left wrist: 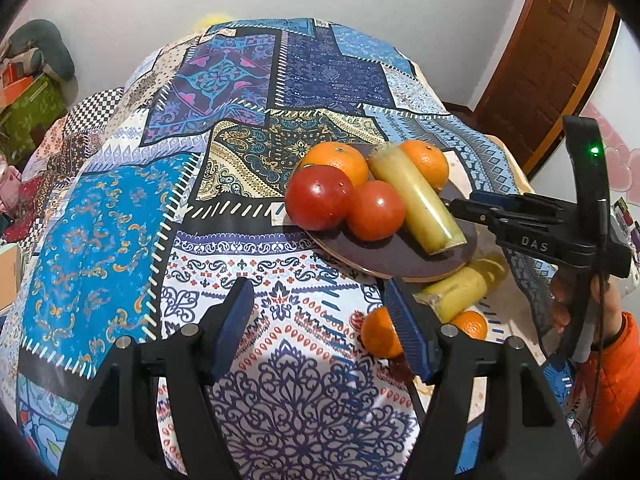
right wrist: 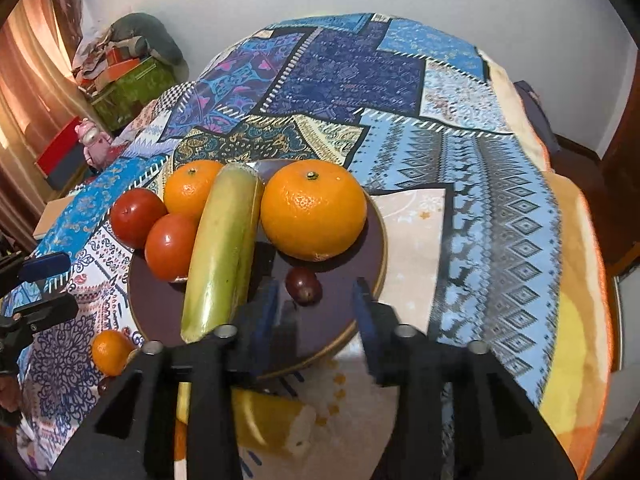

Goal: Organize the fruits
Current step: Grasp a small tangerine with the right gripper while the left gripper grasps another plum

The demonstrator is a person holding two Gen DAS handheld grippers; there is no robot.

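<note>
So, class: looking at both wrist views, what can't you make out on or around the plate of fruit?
- Small dark fruit on the plate: hidden in the left view behind the yellow-green stalk.
- Orange off the plate: left view, partly covered by the left hand-held gripper finger.
- Yellow piece below the plate: right view, blurred, overlapped by the right hand-held gripper.
</note>
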